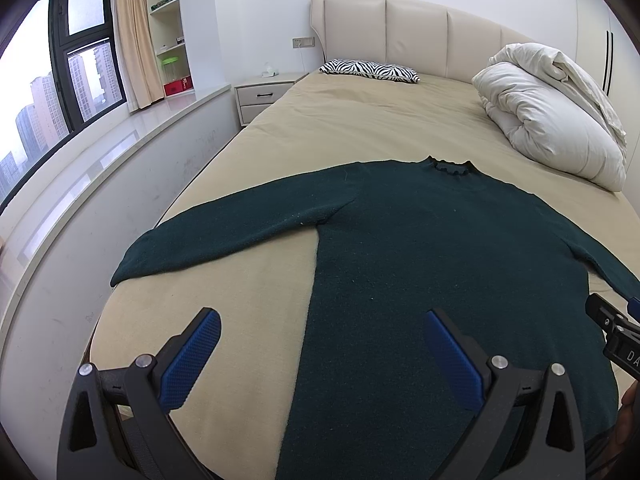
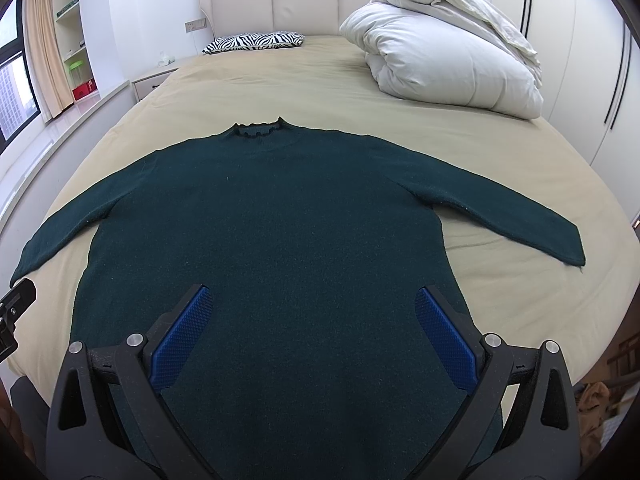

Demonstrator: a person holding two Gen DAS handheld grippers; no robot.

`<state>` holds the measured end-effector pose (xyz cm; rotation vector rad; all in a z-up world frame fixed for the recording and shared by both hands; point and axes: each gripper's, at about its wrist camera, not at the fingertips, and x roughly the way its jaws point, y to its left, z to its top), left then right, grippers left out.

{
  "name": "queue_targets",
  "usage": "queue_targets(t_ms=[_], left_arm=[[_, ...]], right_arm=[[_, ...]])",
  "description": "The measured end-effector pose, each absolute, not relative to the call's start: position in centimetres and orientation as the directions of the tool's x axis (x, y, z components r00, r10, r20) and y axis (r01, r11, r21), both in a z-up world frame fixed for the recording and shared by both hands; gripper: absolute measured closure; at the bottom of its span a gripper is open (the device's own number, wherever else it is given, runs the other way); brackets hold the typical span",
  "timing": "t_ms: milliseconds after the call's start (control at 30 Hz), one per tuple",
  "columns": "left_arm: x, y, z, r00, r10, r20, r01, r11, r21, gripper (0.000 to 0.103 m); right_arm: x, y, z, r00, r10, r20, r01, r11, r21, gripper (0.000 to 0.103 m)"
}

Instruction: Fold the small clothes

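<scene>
A bedroom is seen, with a tan-sheeted bed on which a dark green sweater is spread flat, collar toward the headboard and both sleeves stretched out sideways. A bundled white duvet and a zebra-print pillow are set well beyond it near the headboard. The left tool is held wide open over the sweater's left edge, and the right tool is held just as wide over its lower body, with nothing gripped by either.
</scene>
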<state>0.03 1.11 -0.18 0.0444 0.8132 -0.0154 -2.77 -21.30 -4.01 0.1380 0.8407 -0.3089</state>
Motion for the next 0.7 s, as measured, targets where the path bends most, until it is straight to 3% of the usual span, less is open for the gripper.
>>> queue_targets(t_ms=[700], left_arm=[[0.4, 1.4, -1.3, 0.679, 0.013, -0.734, 0.022, 0.999, 0.039, 0.000]], right_arm=[[-2.8, -21.4, -5.3, 0.622, -0.211, -0.754, 0.324, 0.946, 0.002, 0.000]])
